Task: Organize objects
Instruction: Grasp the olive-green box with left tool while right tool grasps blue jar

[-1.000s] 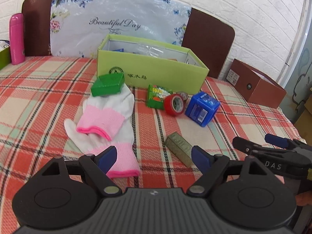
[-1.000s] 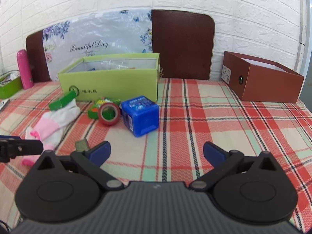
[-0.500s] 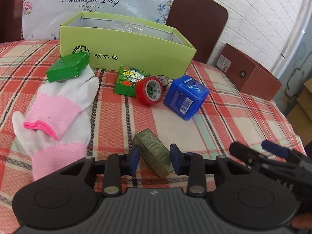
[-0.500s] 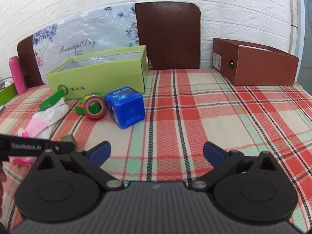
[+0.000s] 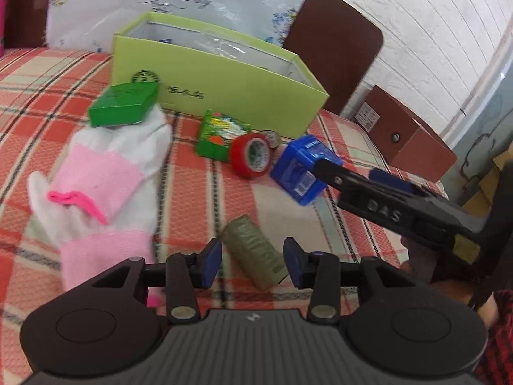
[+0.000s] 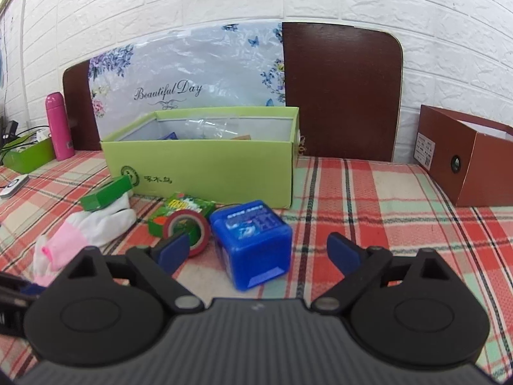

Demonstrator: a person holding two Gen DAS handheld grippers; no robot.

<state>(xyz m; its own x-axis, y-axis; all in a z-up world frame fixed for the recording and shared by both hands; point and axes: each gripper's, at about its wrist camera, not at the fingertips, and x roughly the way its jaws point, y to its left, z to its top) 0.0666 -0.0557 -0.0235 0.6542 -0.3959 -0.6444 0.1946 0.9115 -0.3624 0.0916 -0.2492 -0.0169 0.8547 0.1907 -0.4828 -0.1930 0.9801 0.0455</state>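
My left gripper (image 5: 252,258) straddles the olive box (image 5: 255,252) lying on the checked table (image 5: 38,96); my pads (image 5: 211,258) sit just beside its sides with small gaps, so it is released, not clamped. My right gripper (image 6: 258,252) is spread wide around the blue cube (image 6: 253,243), not touching it. Nearby lie the red tape roll (image 6: 186,229), the gloves (image 5: 105,176) and a green box (image 5: 123,104), all before the open lime carton (image 6: 205,166).
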